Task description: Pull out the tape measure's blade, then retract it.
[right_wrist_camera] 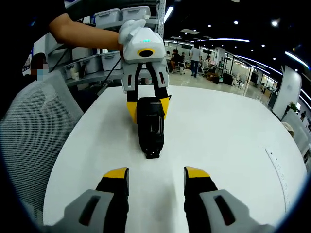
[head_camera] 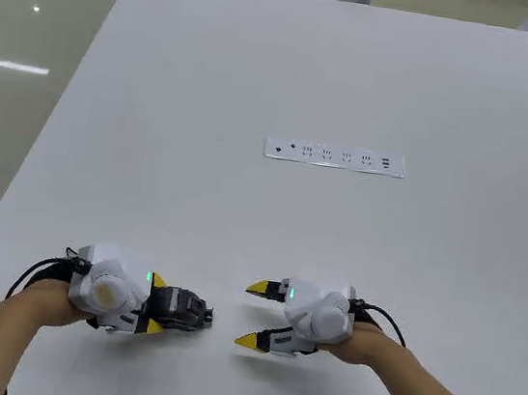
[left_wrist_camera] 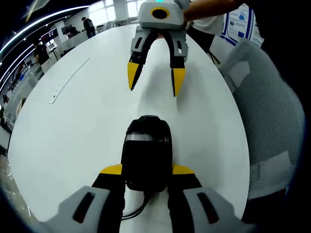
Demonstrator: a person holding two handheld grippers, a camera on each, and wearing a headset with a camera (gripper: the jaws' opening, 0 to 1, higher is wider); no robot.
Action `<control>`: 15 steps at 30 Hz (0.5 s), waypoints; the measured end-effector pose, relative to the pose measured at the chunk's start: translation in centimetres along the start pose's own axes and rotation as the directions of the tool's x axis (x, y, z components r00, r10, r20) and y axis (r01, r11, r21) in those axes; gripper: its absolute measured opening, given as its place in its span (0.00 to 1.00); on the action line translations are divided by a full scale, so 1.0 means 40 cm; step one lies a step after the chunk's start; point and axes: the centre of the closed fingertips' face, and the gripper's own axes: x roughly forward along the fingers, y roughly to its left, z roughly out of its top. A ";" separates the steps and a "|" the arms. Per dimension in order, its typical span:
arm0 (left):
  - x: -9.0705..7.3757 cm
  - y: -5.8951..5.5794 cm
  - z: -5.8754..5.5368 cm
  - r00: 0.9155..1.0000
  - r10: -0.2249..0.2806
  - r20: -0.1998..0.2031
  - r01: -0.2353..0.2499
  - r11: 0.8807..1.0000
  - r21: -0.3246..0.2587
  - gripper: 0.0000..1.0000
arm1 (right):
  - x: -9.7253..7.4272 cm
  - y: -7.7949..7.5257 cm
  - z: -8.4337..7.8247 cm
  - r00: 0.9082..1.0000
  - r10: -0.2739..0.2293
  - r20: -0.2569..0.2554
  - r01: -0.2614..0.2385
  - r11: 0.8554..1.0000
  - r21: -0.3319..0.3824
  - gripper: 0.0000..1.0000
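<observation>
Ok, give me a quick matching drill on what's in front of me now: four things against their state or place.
1. tape measure
2. left gripper
3. right gripper
4. power strip

A. open, tips toward the tape measure
B. lying apart, beyond both grippers
C. black, clamped between yellow-tipped jaws
D. shut on the tape measure

Pairs: 1-C, 2-D, 3-A, 4-B

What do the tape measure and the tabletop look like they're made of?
The tape measure looks like black plastic, semi-gloss: a pale highlight runs across its case. The tabletop seems a smooth white laminate, near matte; the core can't be told.
</observation>
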 end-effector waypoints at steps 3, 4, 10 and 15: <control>-0.001 0.000 0.001 1.000 -0.001 0.014 0.001 1.000 -0.004 0.29 | 0.016 0.004 0.002 1.000 0.017 0.002 -0.017 1.000 0.004 0.43; 0.000 0.001 0.001 1.000 -0.002 0.017 0.002 1.000 -0.006 0.29 | 0.021 0.004 0.002 1.000 0.020 0.002 -0.020 1.000 0.006 0.42; -0.001 0.001 0.003 0.999 -0.012 0.037 0.013 1.000 -0.028 0.29 | 0.058 0.010 0.003 0.999 0.039 0.005 -0.039 0.999 0.023 0.37; 0.000 -0.001 0.003 0.999 -0.023 0.033 0.024 0.999 -0.022 0.28 | 0.084 0.012 -0.001 0.999 0.054 -0.004 -0.053 0.998 0.025 0.35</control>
